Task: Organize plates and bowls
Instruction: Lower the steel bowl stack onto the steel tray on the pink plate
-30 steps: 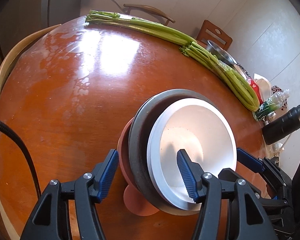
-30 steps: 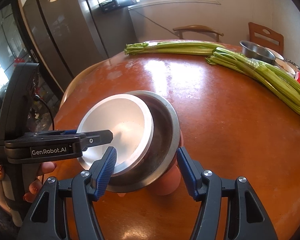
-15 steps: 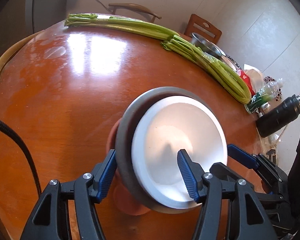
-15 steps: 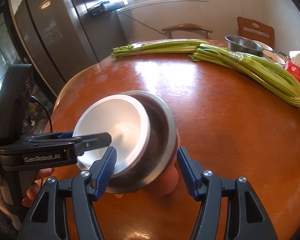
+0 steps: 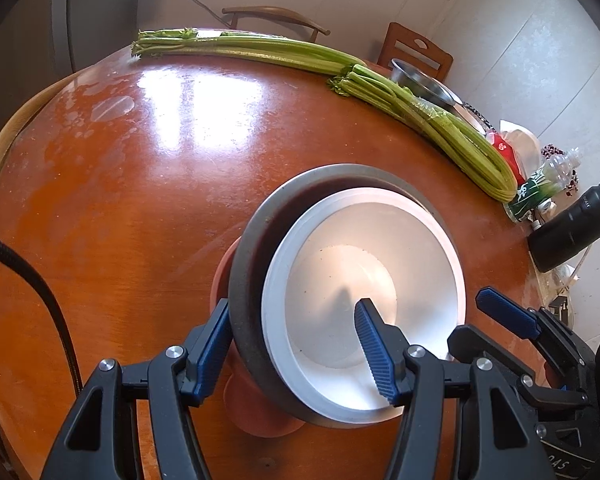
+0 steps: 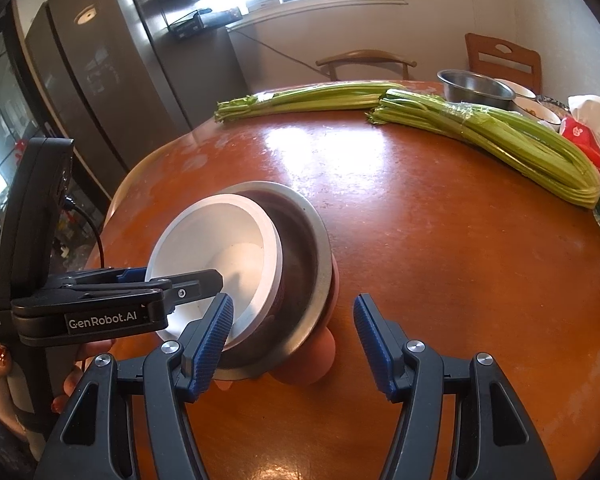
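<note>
Stack near the front edge of the round wooden bench (image 5: 148,184): white bowl (image 5: 364,296) nested off-centre in a steel bowl (image 5: 252,264), both on a terracotta-coloured dish (image 5: 256,412).

Left gripper (image 5: 296,348) straddles the stack's near rim, one finger outside the steel bowl, the other inside the white bowl. Fingers about half open; whether the pads actually press the rims, cannot tell.

Right gripper (image 6: 294,342) is alongside, its left finger (image 6: 212,336) over the white bowl's rim, the other over bare bench; half open, apparently gripping nothing.

Two celery bunches (image 6: 500,136) lie across the far side.
</note>
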The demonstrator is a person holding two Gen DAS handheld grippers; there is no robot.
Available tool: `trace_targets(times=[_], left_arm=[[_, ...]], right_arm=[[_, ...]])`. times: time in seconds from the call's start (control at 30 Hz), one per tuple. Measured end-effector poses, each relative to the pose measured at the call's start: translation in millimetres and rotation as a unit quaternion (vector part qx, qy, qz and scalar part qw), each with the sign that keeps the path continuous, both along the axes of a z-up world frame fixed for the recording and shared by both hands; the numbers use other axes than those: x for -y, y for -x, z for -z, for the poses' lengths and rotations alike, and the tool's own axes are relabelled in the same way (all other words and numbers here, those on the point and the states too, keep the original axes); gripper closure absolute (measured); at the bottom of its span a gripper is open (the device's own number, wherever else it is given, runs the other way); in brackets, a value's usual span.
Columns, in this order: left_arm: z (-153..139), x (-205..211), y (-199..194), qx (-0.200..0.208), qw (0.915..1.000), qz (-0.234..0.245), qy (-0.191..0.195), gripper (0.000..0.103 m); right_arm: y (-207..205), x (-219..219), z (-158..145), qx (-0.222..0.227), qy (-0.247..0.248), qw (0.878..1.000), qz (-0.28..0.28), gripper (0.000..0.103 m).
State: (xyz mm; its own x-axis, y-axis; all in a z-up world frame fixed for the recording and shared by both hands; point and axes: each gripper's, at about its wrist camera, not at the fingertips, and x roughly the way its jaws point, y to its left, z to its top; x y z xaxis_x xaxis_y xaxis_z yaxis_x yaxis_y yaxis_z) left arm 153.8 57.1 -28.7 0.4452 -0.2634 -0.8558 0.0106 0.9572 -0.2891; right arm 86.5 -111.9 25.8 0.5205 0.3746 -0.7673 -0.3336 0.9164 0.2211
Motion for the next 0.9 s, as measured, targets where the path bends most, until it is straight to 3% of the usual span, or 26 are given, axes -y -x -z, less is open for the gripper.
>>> trace_targets(times=[0.9], left_arm=[[-12.9,-12.8,14.8,0.02,0.9996,-0.012,-0.013,0.042]], right_arm=[[4.1,-11.0,-5.5,0.011,0.01,1.0,-0.006,0.039]])
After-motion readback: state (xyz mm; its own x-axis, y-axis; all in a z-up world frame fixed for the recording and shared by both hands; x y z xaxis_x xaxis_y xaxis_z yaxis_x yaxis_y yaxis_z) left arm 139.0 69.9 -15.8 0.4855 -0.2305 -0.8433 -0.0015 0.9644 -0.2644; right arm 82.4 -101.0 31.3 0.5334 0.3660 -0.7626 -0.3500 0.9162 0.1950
